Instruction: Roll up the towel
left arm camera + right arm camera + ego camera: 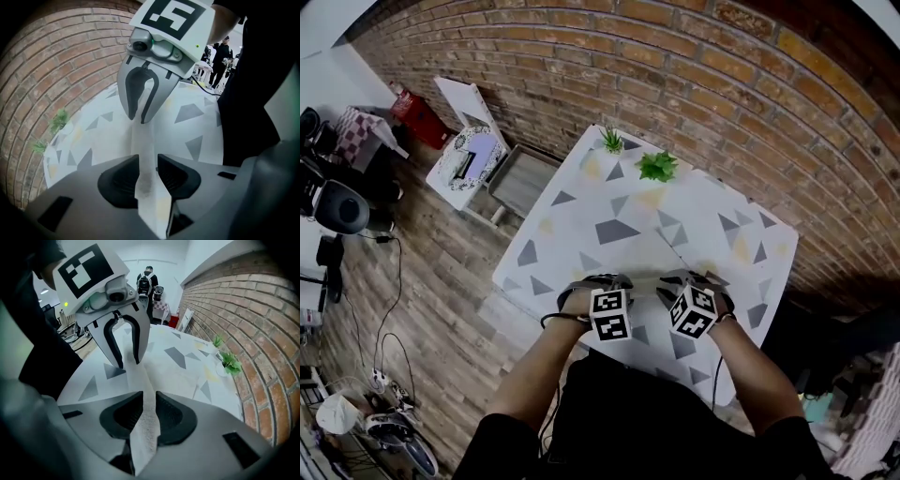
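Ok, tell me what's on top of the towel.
Two small plants stand at the towel's far edge. The left claw and right claw pinch its near edge. Underneath is hidden.

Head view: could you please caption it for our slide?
Left gripper and right gripper pinch the near edge of the patterned towel.

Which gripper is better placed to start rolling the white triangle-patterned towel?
Neither leads: left gripper and right gripper each clamp the white triangle-patterned cloth towel's near edge, side by side. Probably start the roll with both.
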The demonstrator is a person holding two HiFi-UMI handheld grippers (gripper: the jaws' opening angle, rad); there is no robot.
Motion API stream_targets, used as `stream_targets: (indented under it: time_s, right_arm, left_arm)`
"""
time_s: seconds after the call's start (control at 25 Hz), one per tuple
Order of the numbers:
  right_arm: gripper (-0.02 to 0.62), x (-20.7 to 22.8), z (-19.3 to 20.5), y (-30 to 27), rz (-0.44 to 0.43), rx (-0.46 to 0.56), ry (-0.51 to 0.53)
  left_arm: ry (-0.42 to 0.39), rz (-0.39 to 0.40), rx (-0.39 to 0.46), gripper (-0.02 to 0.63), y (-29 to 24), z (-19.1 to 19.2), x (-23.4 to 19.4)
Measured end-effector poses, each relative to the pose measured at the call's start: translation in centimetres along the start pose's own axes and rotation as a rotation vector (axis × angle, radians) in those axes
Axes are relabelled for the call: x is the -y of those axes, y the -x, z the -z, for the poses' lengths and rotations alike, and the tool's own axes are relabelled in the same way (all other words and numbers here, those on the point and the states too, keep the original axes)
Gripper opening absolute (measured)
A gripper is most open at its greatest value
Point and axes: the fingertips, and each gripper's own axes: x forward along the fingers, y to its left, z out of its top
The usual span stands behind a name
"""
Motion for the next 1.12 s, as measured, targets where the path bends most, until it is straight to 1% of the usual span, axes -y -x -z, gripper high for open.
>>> stream_targets:
  time_s: [0.12, 0.24, 0.44, 0.52, 0.64, 0.72, 0.92, 1.04, 1.12]
  right_arm:
    - [0.099, -1.5, 0.1, 0.1, -0.016, 0.008, 0.008]
    - [0.099, -2.9, 0.5, -0.2, -0.041, -0.002, 0.016]
    - [0.108, -4.7, 0.4, 0.1, -0.066, 0.009, 0.048]
    - [0.124, -5.0, 0.6, -0.3, -0.058, -0.005, 0.070]
    - [0.173, -4.1, 1.6, -1.4, -0.027, -0.055, 0.069]
    - [0.183, -3.2, 2.2, -2.0, -0.009, -0.074, 0.053]
    - [0.179, -1.6, 2.4, -2.7, 0.006, -0.086, 0.062]
    - [0.150, -0.4, 2.0, -2.8, 0.005, -0.084, 0.052]
    - [0.139, 0.4, 1.8, -2.8, 0.000, -0.080, 0.044]
  left_arm:
    - [-0.012, 0.025, -0.017, 0.135, -0.8, 0.0, 1.7]
    - [-0.007, 0.025, -0.038, 0.135, -1.7, 0.6, 2.5]
    - [0.031, -0.007, -0.043, 0.133, -2.2, 1.2, 2.2]
    - [0.042, -0.027, -0.046, 0.133, -2.3, 1.3, 1.7]
    - [0.054, -0.059, -0.049, 0.134, -2.2, 1.3, 0.7]
    - [0.059, -0.079, -0.050, 0.135, -2.2, 1.4, 0.1]
    - [0.045, -0.103, -0.052, 0.135, -2.1, 1.4, -1.1]
    - [0.036, -0.102, -0.050, 0.135, -1.8, 1.2, -1.9]
    - [0.002, -0.094, -0.057, 0.135, -1.6, 0.9, -2.2]
